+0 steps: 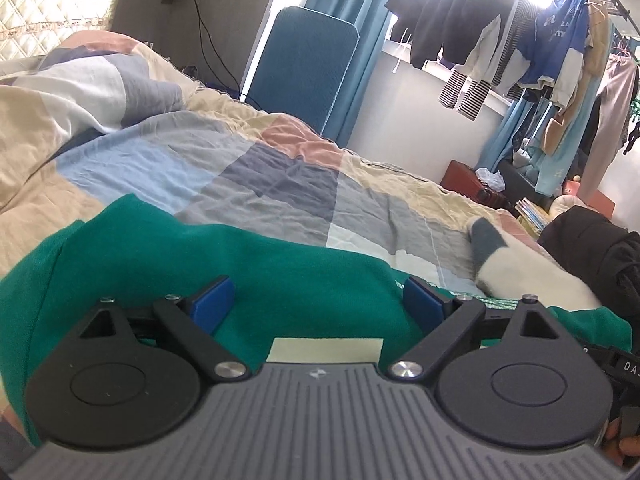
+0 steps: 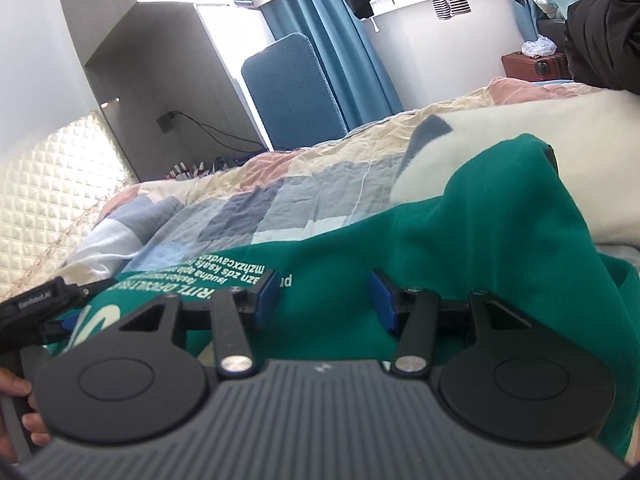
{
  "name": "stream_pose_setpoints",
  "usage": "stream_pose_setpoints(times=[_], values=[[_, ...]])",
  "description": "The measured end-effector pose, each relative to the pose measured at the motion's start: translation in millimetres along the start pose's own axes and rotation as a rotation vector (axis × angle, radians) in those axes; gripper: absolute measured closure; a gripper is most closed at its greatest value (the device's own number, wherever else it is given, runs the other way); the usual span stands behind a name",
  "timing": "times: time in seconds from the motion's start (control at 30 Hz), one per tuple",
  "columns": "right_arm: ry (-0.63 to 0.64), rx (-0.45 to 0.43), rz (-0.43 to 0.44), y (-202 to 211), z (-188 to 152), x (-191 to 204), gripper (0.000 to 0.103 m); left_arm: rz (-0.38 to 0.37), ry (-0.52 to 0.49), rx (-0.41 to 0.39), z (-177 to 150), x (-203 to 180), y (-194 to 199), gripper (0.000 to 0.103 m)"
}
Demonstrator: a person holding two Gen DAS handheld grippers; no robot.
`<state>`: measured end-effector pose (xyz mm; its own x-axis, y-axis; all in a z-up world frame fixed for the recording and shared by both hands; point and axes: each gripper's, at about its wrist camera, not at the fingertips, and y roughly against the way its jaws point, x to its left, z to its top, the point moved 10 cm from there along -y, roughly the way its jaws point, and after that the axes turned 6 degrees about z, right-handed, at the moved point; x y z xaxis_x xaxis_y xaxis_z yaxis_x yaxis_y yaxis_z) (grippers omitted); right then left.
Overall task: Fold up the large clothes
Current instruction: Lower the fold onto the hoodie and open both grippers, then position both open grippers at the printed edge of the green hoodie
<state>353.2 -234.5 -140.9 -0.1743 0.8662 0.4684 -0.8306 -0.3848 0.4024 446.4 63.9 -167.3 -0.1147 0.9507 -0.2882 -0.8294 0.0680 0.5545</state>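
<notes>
Left wrist view
Left gripper (image 1: 318, 300): jaws spread wide, blue pads (image 1: 214, 300) well apart, nothing pinched between them; green cloth lies under and beyond the gap.
Green sweatshirt (image 1: 280, 272): spread across the near part of the bed, from 9 o'clock to 3 o'clock around the gripper, its far edge humped at 10 o'clock.
Patchwork quilt (image 1: 248, 168): covers the bed at 12 o'clock, wrinkled, in blue, grey, cream and pink squares.
White fleece garment (image 1: 532, 276): at 2 o'clock, with a grey-blue patch, resting on the quilt and touching the green cloth.
Black garment (image 1: 600, 248): at 3 o'clock, beside the white one.
Hanging clothes (image 1: 520, 40): at 1 o'clock, along a rail by the window.
Blue panel (image 1: 308, 68): upright at 12 o'clock, behind the bed.

Right wrist view
Right gripper (image 2: 326, 300): jaws partly apart; the pads (image 2: 382, 300) sit over the green cloth, and whether they press on a fold I cannot tell.
Green sweatshirt (image 2: 460, 248): under the gripper, rising in a fold toward 1 o'clock; pale printed lettering (image 2: 224, 276) lies at 11 o'clock, upside down.
Left gripper (image 2: 52, 312): at 9 o'clock, black body low over the sweatshirt.
Hand (image 2: 24, 408): at 8 o'clock, fingers on a handle.
White fleece garment (image 2: 520, 132): at 1 o'clock, behind the green fold.
Quilted headboard (image 2: 48, 200): at 10 o'clock.
</notes>
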Motion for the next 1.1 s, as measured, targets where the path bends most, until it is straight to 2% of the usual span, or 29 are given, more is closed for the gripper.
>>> stream_pose_setpoints(times=[0.17,0.33,0.47,0.53,0.63,0.73,0.8,1.1], values=[[0.101,-0.014,-0.045,20.9,2.8,21.9,0.048,0.014,-0.064,-0.044,6.0,-7.0,32.0,0.009],[0.188,-0.041,-0.043,50.9,0.1,48.7,0.048,0.026,-0.166,-0.114,2.3,-20.4,74.4,0.009],[0.216,-0.032,-0.035,68.5,-11.3,65.6,0.048,-0.010,-0.207,-0.112,-13.9,-31.2,101.7,0.009],[0.221,-0.024,-0.029,74.6,-16.6,72.3,0.048,-0.041,-0.211,-0.083,-23.8,-36.2,108.3,0.009],[0.230,-0.002,-0.040,75.8,-24.2,77.4,0.048,-0.038,-0.223,-0.046,-34.9,-37.7,105.6,0.009],[0.235,0.039,-0.064,68.2,-33.5,73.3,0.048,0.002,-0.244,0.019,-48.5,-33.5,88.6,0.009],[0.226,0.051,-0.063,62.5,-38.2,69.2,0.046,0.003,-0.240,0.056,-57.5,-30.0,76.2,0.009],[0.154,0.093,-0.046,33.7,-47.6,53.5,0.043,0.043,-0.229,0.095,-58.0,-30.9,43.3,0.004]])
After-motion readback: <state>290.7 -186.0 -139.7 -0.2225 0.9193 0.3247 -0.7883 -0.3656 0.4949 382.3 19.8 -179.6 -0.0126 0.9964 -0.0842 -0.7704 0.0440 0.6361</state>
